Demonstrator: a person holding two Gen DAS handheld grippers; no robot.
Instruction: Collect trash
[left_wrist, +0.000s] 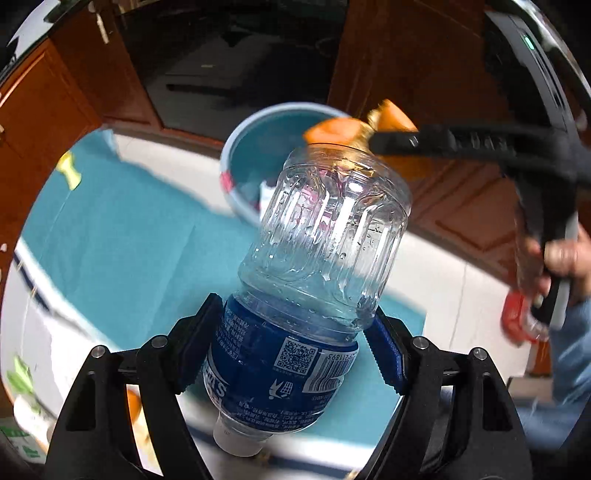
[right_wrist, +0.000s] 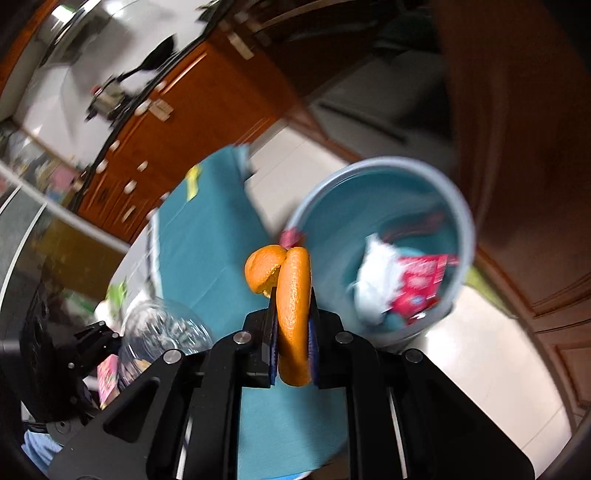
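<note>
My left gripper (left_wrist: 291, 350) is shut on a clear plastic bottle (left_wrist: 314, 251) with a blue label, cap end toward the camera, held in the air. My right gripper (right_wrist: 293, 317) is shut on an orange peel (right_wrist: 291, 295) and holds it above the table, short of the bin. The right gripper with the peel (left_wrist: 340, 131) shows in the left wrist view, over the bin's rim. The light blue trash bin (right_wrist: 461, 210) stands on the floor beyond the table and holds white paper and red wrappers. The bottle (right_wrist: 162, 332) shows at lower left in the right wrist view.
A round white table with a teal cloth (left_wrist: 122, 236) lies below both grippers. A yellow scrap (left_wrist: 70, 170) lies at the cloth's far end. Green and white packaging (left_wrist: 22, 380) sits at the left table edge. Wooden cabinets (right_wrist: 177, 122) stand behind.
</note>
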